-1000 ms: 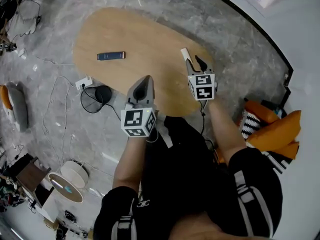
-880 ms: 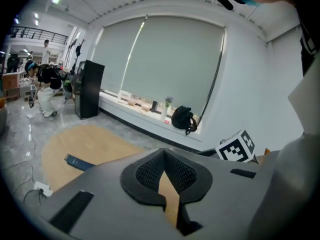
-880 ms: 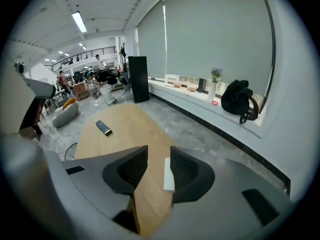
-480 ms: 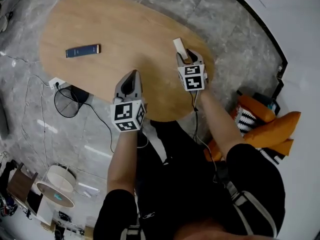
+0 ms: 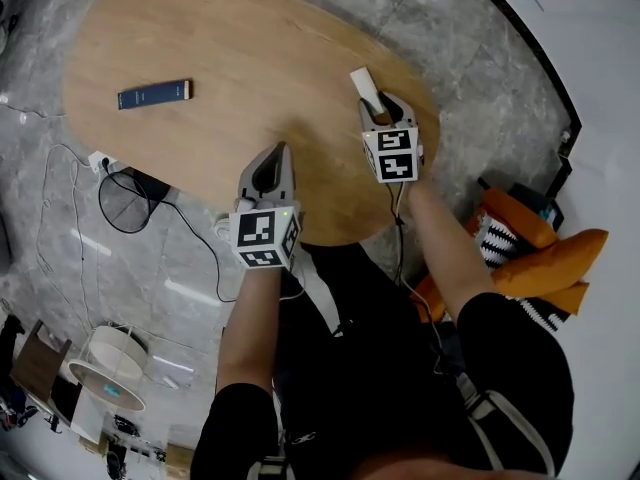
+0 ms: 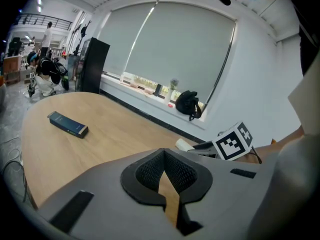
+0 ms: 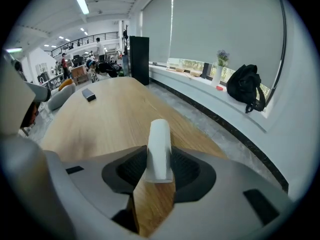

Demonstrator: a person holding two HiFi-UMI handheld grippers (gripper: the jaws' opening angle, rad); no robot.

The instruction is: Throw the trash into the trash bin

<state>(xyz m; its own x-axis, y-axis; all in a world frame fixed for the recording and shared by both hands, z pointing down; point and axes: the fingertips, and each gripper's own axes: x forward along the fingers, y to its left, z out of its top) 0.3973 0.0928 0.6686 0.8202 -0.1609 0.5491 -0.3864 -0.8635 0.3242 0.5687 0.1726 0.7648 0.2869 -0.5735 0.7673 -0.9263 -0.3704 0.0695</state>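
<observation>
Down at the near edge of the oval wooden table (image 5: pixel 250 58), the person holds one gripper in each hand. The right gripper (image 5: pixel 385 106) points down at the tabletop with the trash, a white paper roll (image 5: pixel 362 83), between its jaws. These jaws have just been opening, yet in the right gripper view the roll (image 7: pixel 160 149) sits against the dark pads (image 7: pixel 131 170) with no gap showing on either side, and its far end sticks out past the fingertips over the wood. Whether that end touches the table cannot be told. The left gripper (image 5: pixel 275 150) hangs over the table's near rim, well apart from the right one, its jaws together at the tips with nothing between them and only a wedge of wood showing behind. Far across the table lies a dark flat box (image 5: pixel 153 94). On the floor just beside the table's edge stands a round black mesh bin (image 5: pixel 125 203), well apart from the roll.
</observation>
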